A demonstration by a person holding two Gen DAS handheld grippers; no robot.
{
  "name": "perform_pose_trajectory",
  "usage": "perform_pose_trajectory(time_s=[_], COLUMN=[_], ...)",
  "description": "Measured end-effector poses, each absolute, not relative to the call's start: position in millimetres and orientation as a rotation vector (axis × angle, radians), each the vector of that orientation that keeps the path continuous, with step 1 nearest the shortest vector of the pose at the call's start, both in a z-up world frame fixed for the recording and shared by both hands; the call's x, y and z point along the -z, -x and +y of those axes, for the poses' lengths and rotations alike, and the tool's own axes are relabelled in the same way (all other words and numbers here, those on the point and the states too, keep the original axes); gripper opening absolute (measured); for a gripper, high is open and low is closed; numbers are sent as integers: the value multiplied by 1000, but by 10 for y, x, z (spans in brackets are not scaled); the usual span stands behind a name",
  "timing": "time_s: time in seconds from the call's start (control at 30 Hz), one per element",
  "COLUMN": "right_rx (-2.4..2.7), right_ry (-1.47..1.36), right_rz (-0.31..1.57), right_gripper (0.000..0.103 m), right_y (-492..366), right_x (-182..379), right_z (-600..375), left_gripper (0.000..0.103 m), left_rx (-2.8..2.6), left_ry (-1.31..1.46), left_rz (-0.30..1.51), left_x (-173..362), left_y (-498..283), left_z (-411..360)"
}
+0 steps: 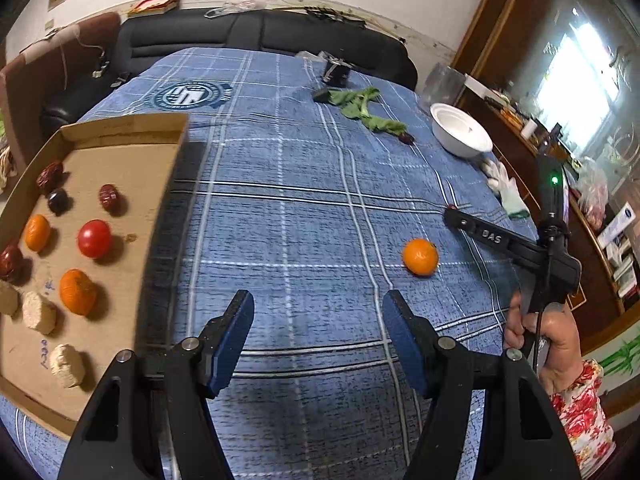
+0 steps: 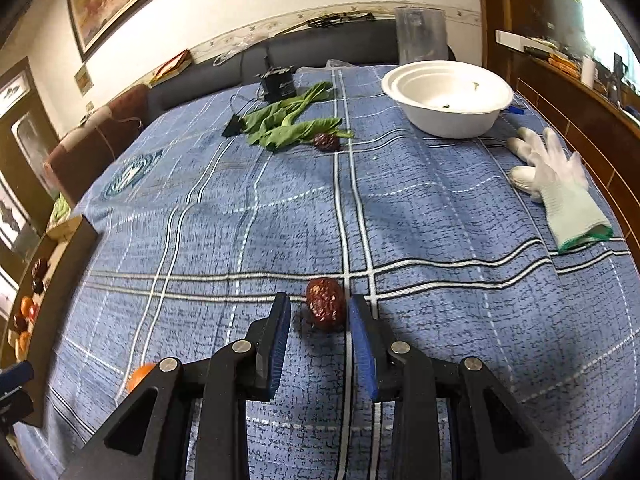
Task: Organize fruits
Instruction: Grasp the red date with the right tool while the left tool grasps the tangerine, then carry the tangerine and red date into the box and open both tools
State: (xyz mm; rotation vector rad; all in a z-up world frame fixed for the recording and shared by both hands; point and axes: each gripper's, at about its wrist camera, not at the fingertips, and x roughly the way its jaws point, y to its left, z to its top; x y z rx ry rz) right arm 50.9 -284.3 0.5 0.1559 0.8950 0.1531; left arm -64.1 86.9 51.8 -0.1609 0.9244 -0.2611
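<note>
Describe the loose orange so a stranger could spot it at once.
Start from the blue plaid cloth covering the table. Right of the cardboard tray, one orange sits alone on bare cloth. Unlike the tray's oranges, it has no fruit beside it.

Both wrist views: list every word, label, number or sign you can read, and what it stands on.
"DAS": raised letters on the black arm of the right gripper, seen from the left wrist.
Round white emblem on the blue plaid cloth: letters too blurred to read.
Blue handwriting on the brown cardboard tray: illegible.
Red flat box on the sofa back: print too small.
Framed wall painting: nothing legible.
</note>
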Motion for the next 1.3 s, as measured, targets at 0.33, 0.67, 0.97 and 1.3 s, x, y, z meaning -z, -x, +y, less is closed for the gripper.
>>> perform_pose_trajectory(time_s=[0.33,0.67,0.97,1.3], right_rx=[-158,-189,-172,-166], right_ry=[-275,-412,-359,-335], right_rz=[893,906,894,867], right_gripper=[21,22,22,21], right_y=[-439,-496,-498,-461], right_x=[-37,54,35,-8], right_z=[-3129,-3294,-3227,-3197], left_gripper=[66,66,53,32], left_rx=[295,357,396,362], left_ry=[124,5,-50,45], left_rz=[973,949,954,954], left_x=[-359,-256,-80,-144], left_y=[430,114,26,76], left_z=[497,-82,-335,-89])
